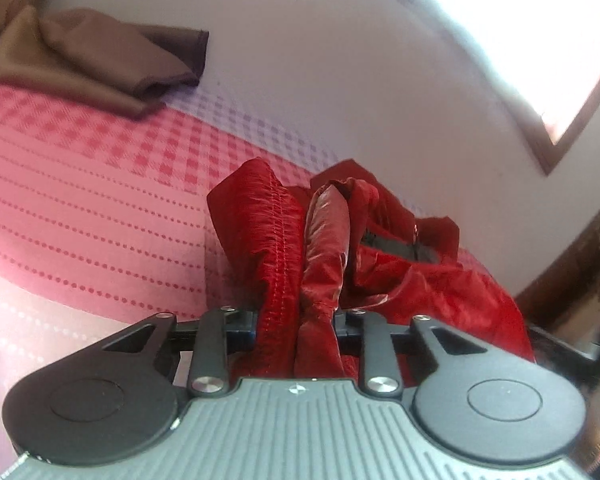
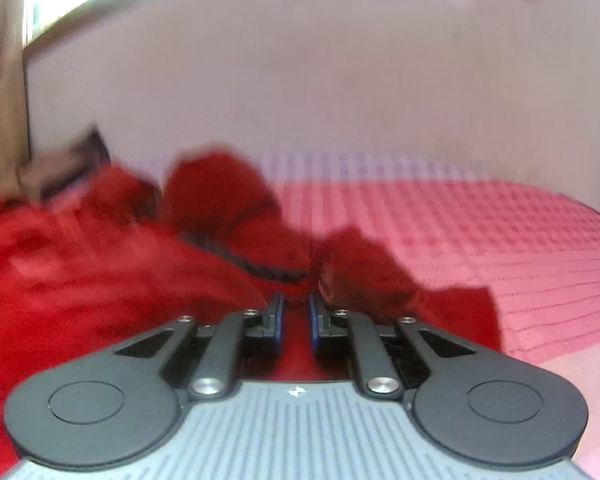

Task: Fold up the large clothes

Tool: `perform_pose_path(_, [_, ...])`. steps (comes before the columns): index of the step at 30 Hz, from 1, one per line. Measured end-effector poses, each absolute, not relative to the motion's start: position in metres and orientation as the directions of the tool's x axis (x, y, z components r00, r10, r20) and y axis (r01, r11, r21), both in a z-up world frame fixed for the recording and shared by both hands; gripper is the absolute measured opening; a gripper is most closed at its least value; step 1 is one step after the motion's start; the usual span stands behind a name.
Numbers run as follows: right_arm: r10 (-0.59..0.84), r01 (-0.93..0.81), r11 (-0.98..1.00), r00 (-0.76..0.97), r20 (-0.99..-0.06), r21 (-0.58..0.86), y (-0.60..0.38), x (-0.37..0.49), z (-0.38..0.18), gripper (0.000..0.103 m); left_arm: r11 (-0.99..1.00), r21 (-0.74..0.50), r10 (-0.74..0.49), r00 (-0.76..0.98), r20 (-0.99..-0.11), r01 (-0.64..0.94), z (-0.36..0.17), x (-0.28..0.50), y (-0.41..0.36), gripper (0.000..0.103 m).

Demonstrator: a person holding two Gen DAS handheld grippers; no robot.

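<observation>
A shiny red jacket (image 1: 400,264) lies bunched on a pink bedspread (image 1: 80,208). My left gripper (image 1: 296,324) is shut on a thick fold of the jacket with a stitched elastic hem, which stands up between the fingers. In the right wrist view the jacket (image 2: 80,272) spreads to the left, blurred by motion, with a dark zipper strip across it. My right gripper (image 2: 296,316) sits low over the red fabric; its blue-edged fingers (image 2: 276,320) stand a narrow gap apart with red cloth showing between them.
A folded brown garment (image 1: 100,64) lies at the far left of the bed. A white wall (image 1: 340,80) runs behind the bed. A wood-framed window (image 1: 552,92) is at the right, and dark wooden furniture (image 1: 572,272) stands beyond the bed's edge.
</observation>
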State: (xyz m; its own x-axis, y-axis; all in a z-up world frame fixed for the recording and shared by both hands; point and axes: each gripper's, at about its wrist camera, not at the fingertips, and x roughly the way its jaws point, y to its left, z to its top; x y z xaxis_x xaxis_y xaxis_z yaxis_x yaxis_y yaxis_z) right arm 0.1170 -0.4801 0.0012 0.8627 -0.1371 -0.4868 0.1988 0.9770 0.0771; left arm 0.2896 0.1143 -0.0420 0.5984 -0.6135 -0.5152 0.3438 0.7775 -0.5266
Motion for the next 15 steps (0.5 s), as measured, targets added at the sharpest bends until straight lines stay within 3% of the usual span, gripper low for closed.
perform_pose_path(3, [-0.065,0.110,0.989,0.920,-0.386,0.097,-0.461,0.086,0.035,0.012,0.789,-0.524,-0.594,0.613,-0.520,0.320,-0.031,0.286,0.111,0.028])
perform_pose_path(6, [0.092,-0.060,0.993,0.932,-0.350,0.101,-0.430,0.067,0.058,0.012,0.817,-0.487,-0.560,0.627,-0.541,0.309,-0.024,0.281,0.107,0.027])
perform_pose_path(9, [0.203,-0.191,0.979,0.893,-0.402,0.070,-0.395,0.071,0.054,0.009,0.828,-0.478,-0.543,0.632,-0.553,0.293,-0.018,0.280,0.103,0.027])
perform_pose_path(12, [0.196,-0.207,0.978,0.866,-0.460,0.027,-0.378,0.099,0.034,0.006,0.842,-0.448,-0.526,0.639,-0.562,0.299,-0.005,0.272,0.097,0.025])
perform_pose_path(15, [0.206,-0.150,0.978,0.824,-0.527,0.148,-0.390,0.145,0.011,0.004,0.848,-0.425,-0.521,0.640,-0.564,0.315,0.013,0.263,0.088,0.024])
